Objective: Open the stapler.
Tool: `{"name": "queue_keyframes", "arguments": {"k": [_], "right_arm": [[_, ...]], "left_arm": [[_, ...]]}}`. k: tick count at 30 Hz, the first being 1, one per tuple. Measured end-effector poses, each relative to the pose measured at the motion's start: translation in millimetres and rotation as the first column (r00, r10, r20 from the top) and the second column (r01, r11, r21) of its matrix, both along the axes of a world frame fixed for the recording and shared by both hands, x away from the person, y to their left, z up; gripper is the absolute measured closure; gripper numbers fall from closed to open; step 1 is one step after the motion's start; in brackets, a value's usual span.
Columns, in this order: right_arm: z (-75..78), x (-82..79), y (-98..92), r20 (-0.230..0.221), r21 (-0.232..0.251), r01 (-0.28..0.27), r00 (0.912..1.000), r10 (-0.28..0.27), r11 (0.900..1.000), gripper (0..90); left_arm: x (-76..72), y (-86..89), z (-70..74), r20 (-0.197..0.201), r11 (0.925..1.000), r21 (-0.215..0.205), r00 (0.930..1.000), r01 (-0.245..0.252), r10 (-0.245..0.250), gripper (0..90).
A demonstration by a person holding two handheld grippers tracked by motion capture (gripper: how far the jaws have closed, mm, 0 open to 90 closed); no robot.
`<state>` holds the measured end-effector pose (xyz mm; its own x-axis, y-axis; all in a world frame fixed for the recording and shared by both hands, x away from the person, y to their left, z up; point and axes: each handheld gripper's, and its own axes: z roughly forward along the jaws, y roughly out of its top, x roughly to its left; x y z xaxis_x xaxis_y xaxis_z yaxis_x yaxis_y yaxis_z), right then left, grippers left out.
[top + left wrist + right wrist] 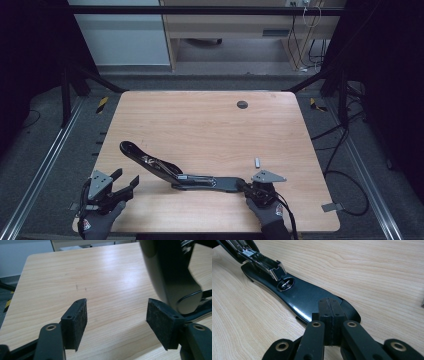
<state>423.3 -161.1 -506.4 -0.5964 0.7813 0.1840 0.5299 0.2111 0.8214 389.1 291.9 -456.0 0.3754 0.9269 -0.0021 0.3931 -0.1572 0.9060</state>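
Jaws pin black stapler (195,181), opened.

A: Left gripper (117,320) hovering over the wooden table (75,272), jaws spread wide, nothing between the pads.

B: Yep, black stapler (170,277) looming just past the right-hand jaw.

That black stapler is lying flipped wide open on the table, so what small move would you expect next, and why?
Probably the left gripper, its jaws wide apart with nothing between them, eases toward the stapler's raised top arm to take hold of it. The right gripper, jaws shut, rests on the front end of the stapler's base, apparently steadying it, and the staple channel lies exposed.
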Motion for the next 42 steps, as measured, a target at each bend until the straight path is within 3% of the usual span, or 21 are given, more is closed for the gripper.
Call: {"name": "queue_keyframes", "arguments": {"k": [4,6,11,22,33,42], "right_arm": [[0.8,-0.1,-0.7,-0.001,-0.001,0.006,1.0,-0.006,1.0,90.0],[3.7,-0.5,-3.6,0.019,0.009,0.013,0.9997,-0.013,1.0,90.0],[7.8,-1.8,-8.5,0.037,0.021,0.027,0.9989,-0.028,0.999,90.0],[28.8,-2.7,-37.0,0.088,0.025,0.097,0.9912,-0.099,0.995,79.2],[46.1,7.1,-51.5,0.108,-0.024,0.144,0.9841,-0.141,0.989,67.4],[59.2,21.7,-63.1,0.11,-0.069,0.201,0.9751,-0.193,0.977,60.1]], "left_arm": [[1.6,1.4,-5.3,-0.014,0.9999,-0.008,0.9999,-0.007,0.007,34.3],[2.4,1.8,-8.0,-0.021,0.9998,-0.013,0.9997,-0.012,0.012,36.1],[2.4,2.5,-10.7,-0.014,0.9998,-0.014,0.9998,-0.017,0.016,38.2],[2.6,7.1,-12.8,-0.014,0.999,-0.03,0.9994,-0.032,0.031,47.4],[2.0,7.1,-11.1,-0.005,0.9991,-0.032,0.9996,-0.028,0.028,46.3],[2.0,4.9,-10.5,-0.004,0.9994,-0.024,0.9997,-0.026,0.025,45.5]]}}
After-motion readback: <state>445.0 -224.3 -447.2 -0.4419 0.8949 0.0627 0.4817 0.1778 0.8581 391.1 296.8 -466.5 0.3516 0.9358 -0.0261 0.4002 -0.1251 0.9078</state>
